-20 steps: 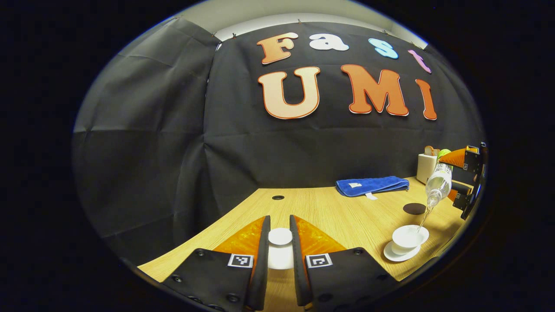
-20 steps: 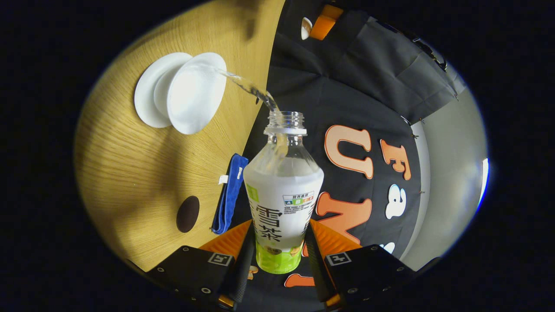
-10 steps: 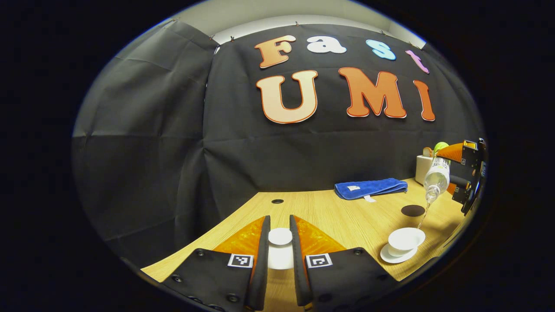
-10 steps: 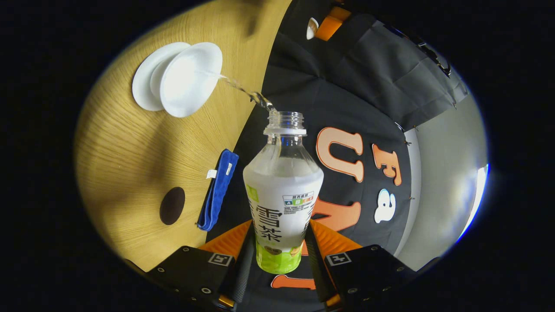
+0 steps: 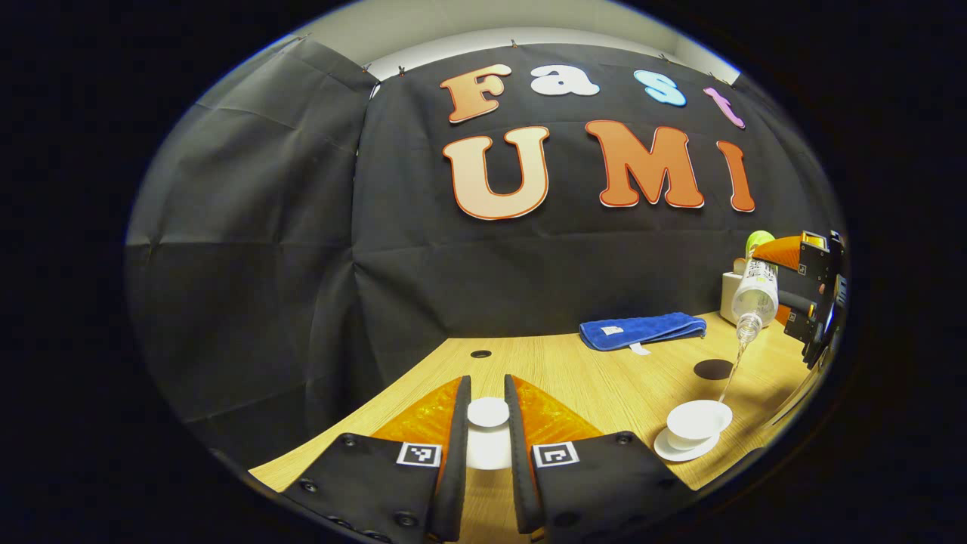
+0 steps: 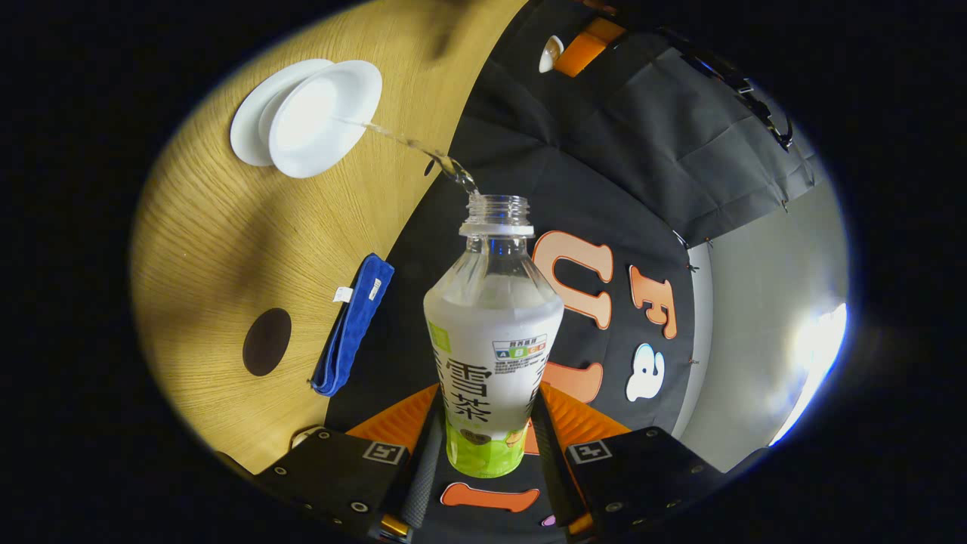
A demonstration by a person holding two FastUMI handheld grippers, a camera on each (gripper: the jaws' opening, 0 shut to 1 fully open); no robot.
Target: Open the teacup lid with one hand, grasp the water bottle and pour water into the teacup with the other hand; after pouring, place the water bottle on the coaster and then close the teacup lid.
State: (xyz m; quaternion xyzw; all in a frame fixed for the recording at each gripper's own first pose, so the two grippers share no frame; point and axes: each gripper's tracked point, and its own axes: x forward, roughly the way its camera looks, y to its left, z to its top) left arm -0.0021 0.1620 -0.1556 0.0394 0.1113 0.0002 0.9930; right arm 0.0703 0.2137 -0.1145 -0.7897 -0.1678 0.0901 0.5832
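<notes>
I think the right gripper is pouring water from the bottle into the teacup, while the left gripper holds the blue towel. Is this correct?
Not quite. The left gripper holds the white teacup lid, not the blue towel, which lies on the table; the left gripper view shows this. The right gripper does pour from the bottle into the teacup.

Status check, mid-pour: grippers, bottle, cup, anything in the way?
Left gripper shut on lid, off the cup. Right gripper shut on bottle, tipped, water streaming into teacup. Coaster bare; blue towel alongside.

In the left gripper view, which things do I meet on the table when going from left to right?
Teacup lid held in the left tool → blue towel → teacup on its saucer → water bottle tilted in the right tool.
</notes>
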